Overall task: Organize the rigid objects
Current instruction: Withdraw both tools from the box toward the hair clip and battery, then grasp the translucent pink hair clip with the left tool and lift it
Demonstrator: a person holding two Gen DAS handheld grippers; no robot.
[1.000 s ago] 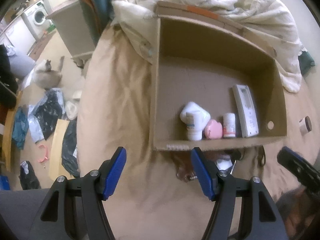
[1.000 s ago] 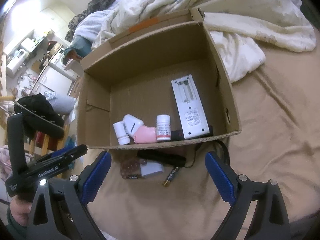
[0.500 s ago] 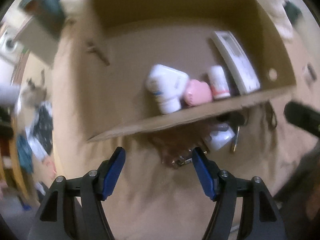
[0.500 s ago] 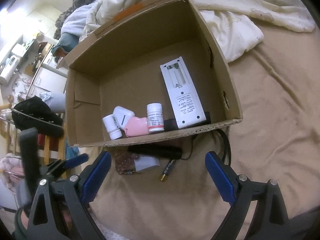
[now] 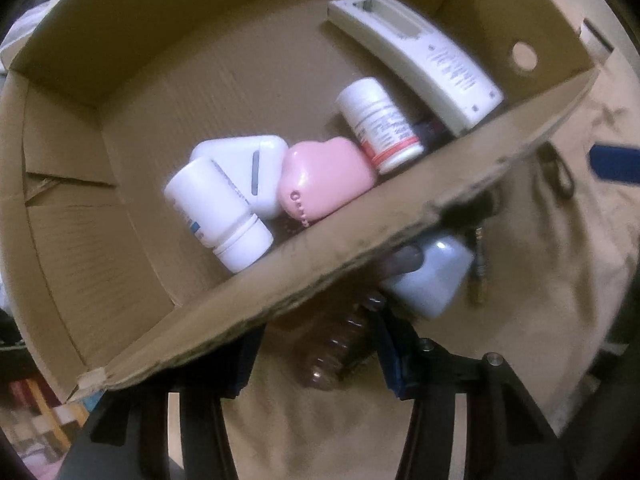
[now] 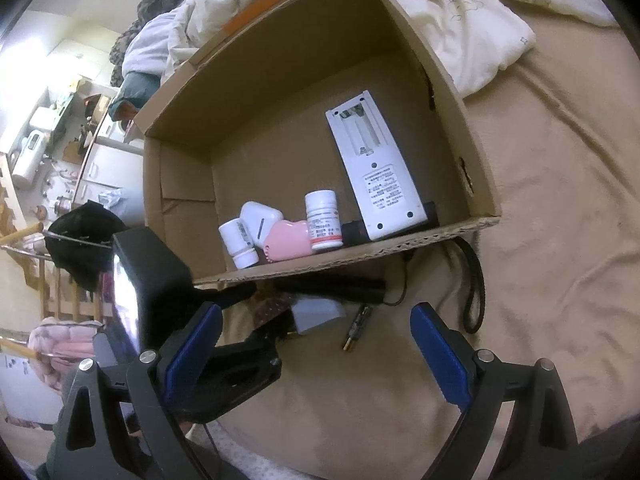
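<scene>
Brown bottle (image 5: 336, 344) sits between the left gripper's (image 5: 316, 354) closing fingers; right gripper's (image 6: 316, 356) fingers wide apart

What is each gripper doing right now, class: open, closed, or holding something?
Left gripper: just been closing around the brown bottle; whether the fingers press on it cannot be told.
Right gripper: open, holding nothing.
</scene>
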